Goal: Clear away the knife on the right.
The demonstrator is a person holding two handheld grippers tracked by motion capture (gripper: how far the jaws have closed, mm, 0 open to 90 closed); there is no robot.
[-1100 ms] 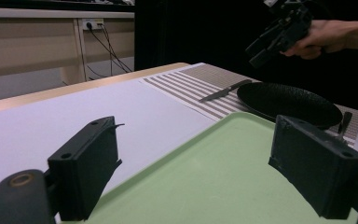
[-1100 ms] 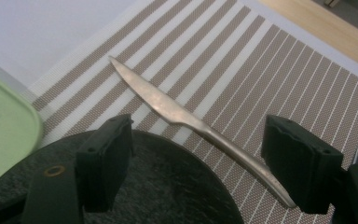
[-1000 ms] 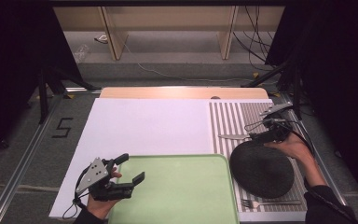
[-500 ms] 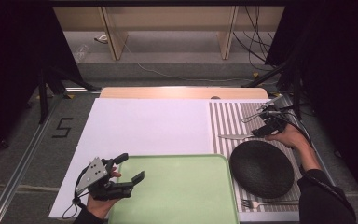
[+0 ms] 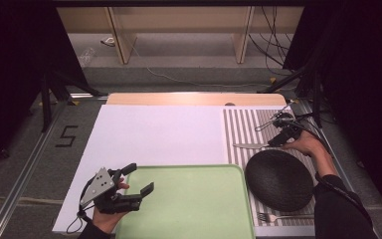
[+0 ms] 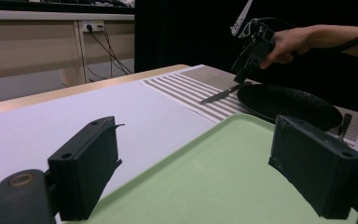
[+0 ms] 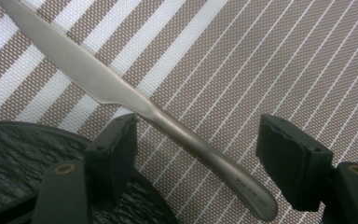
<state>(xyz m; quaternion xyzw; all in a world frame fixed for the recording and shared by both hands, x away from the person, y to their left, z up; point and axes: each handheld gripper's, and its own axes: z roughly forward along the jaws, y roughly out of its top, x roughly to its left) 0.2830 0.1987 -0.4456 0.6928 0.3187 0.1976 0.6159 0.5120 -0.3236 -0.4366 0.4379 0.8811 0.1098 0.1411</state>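
Observation:
A steel knife (image 5: 251, 146) lies on the striped placemat (image 5: 238, 124) just behind a black plate (image 5: 278, 179). My right gripper (image 5: 278, 137) stands open over the knife's handle end. In the right gripper view the knife (image 7: 121, 93) runs between the two jaws of the right gripper (image 7: 198, 158), neither of which touches it, and the plate (image 7: 28, 149) is at the lower left. My left gripper (image 5: 140, 177) hangs open over the near left corner of a green tray (image 5: 194, 199), holding nothing. The left gripper view shows the left gripper (image 6: 200, 163) above the tray (image 6: 223, 140).
A fork (image 5: 278, 217) lies on the placemat in front of the plate. A white sheet (image 5: 154, 134) covers the table's left and middle. A wooden strip (image 5: 194, 98) runs along the far edge. Metal rails flank the table.
My right gripper left the plate's far rim, swung back, and has come down open over the knife's handle. The left gripper, tray and plate have stayed put.

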